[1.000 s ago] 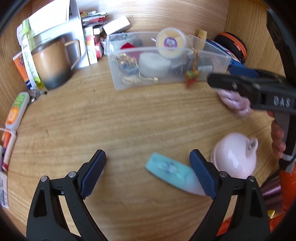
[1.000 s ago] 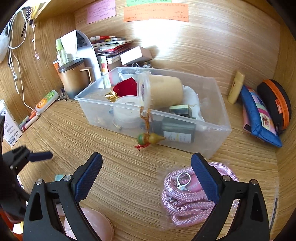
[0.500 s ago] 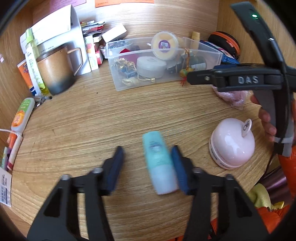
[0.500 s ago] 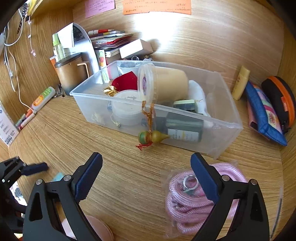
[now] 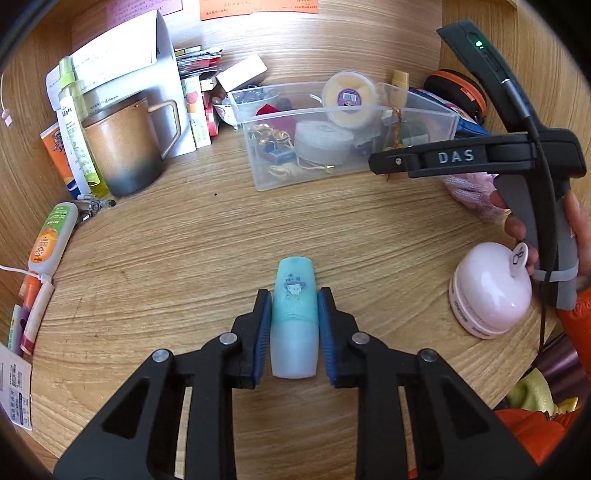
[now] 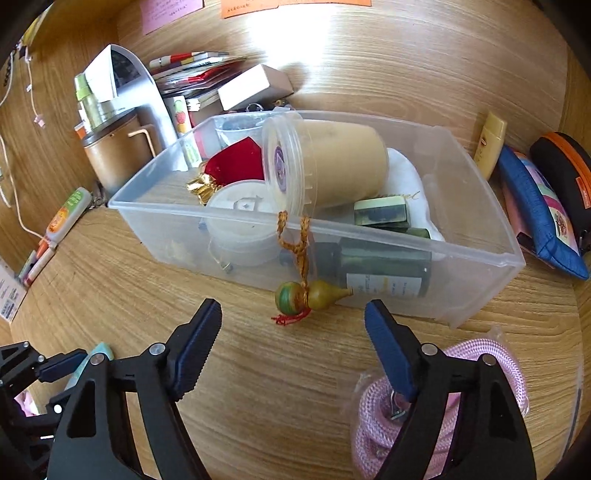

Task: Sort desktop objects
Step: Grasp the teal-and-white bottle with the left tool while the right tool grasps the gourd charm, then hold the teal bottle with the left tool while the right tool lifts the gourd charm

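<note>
Though foreshortened, teal tube [image 5: 294, 317] within left gripper [image 5: 294, 334].

Right gripper [image 6: 291, 347] hovers with fingers spread wide over a wooden desk [image 6: 258, 387]. Ahead sits a clear plastic bin [image 6: 476, 291] of odds and ends; a gourd charm [image 6: 314, 295] dangles over its front wall.

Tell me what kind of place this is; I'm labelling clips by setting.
Most likely a home or office desk nook: a wooden desktop closed in by wood panels, sticky notes on the back wall, a mug beside stacked booklets, and a clear plastic bin of small odds and ends.
</note>
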`<state>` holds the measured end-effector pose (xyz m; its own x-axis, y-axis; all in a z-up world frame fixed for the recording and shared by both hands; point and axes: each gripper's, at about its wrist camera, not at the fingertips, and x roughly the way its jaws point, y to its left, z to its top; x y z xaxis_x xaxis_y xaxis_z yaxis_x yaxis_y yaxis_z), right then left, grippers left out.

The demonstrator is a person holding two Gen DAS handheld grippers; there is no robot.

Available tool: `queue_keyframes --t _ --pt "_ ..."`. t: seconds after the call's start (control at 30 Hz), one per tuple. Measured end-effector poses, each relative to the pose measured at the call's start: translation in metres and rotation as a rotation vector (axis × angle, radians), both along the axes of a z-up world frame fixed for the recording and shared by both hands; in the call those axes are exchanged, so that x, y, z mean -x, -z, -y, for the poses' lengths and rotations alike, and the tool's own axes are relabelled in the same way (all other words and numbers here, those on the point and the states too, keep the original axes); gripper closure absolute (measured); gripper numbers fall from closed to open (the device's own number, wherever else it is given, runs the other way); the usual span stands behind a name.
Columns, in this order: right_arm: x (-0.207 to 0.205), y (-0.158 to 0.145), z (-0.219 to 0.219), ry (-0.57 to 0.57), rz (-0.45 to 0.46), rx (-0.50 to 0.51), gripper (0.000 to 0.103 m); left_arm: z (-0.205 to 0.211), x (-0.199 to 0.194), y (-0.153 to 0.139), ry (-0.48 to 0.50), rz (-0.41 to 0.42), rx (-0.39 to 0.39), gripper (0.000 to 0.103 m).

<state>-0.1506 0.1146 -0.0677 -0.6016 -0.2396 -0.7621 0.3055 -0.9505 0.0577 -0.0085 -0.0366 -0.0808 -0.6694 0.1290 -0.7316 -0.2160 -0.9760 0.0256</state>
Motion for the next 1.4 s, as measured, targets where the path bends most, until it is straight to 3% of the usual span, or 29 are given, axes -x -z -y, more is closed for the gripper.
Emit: queue_keyframes --t 0.1,0.23,0.37,0.57,0.93,1.13,1.4 --pt "0.006 0.005 0.0 0.012 0.026 0.005 0.05 -0.001 0.003 0.0 0.012 0.001 -0.002 0.079" --pt "0.01 0.008 -0.005 0.035 0.051 0.038 0.057 -0.003 0.007 -0.001 0.023 0.003 -0.014 0.079" --pt "0.011 0.007 -0.01 0.044 0.052 0.043 0.079 -0.005 0.011 -0.002 0.03 0.001 -0.026 0.079" --pt "0.008 0.001 -0.012 0.037 0.031 0.051 0.085 -0.005 0.016 -0.01 0.023 -0.012 -0.042 0.079" --pt "-0.005 -0.017 -0.016 0.023 -0.043 0.011 0.085 -0.005 0.021 -0.024 0.016 -0.043 -0.061 0.079" --pt "0.005 -0.016 -0.017 0.035 -0.008 0.041 0.072 -0.005 0.022 -0.025 0.016 -0.044 -0.065 0.079" --pt "0.004 -0.011 -0.008 0.003 0.014 0.037 0.07 -0.002 0.023 -0.023 0.008 -0.037 -0.072 0.079"
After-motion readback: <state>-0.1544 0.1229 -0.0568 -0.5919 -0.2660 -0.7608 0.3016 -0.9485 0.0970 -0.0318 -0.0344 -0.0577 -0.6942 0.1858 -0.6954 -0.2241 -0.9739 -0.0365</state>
